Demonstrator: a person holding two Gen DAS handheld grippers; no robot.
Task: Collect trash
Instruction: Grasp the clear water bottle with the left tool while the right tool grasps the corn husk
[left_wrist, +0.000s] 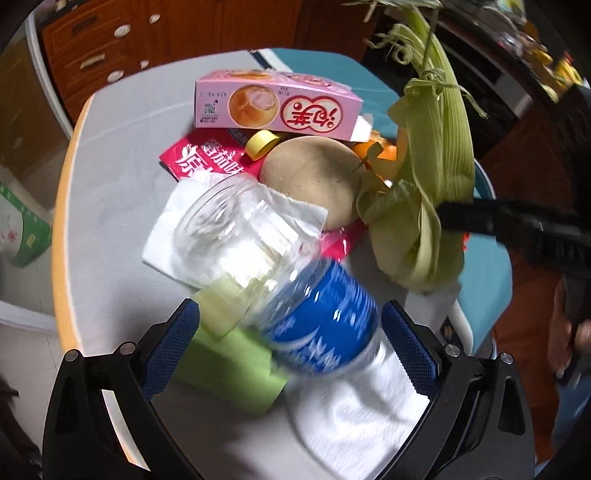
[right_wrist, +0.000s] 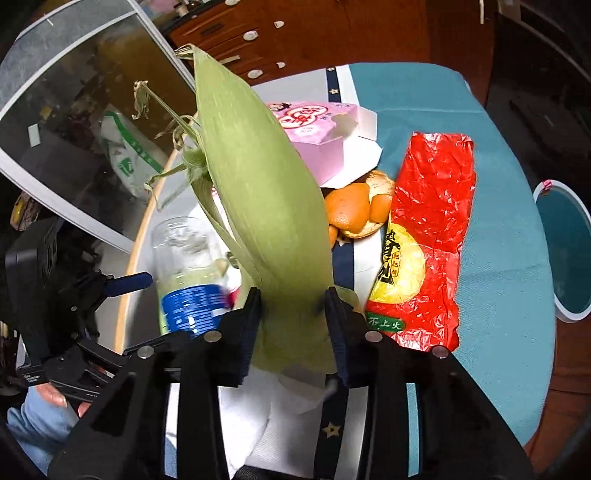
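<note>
Collecting is barely under way: the right gripper (right_wrist: 291, 325) clamps the corn husk (right_wrist: 258, 206) above the table (left_wrist: 110, 192), the left gripper (left_wrist: 291, 332) spreads open around the bottle (left_wrist: 280, 273), and the box (left_wrist: 273, 105), wrappers and peel remain, the bin (right_wrist: 567, 254) far right.

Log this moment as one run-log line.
left gripper: open around plastic bottle | right gripper: shut on corn husk, lifted | bin: right of table
</note>
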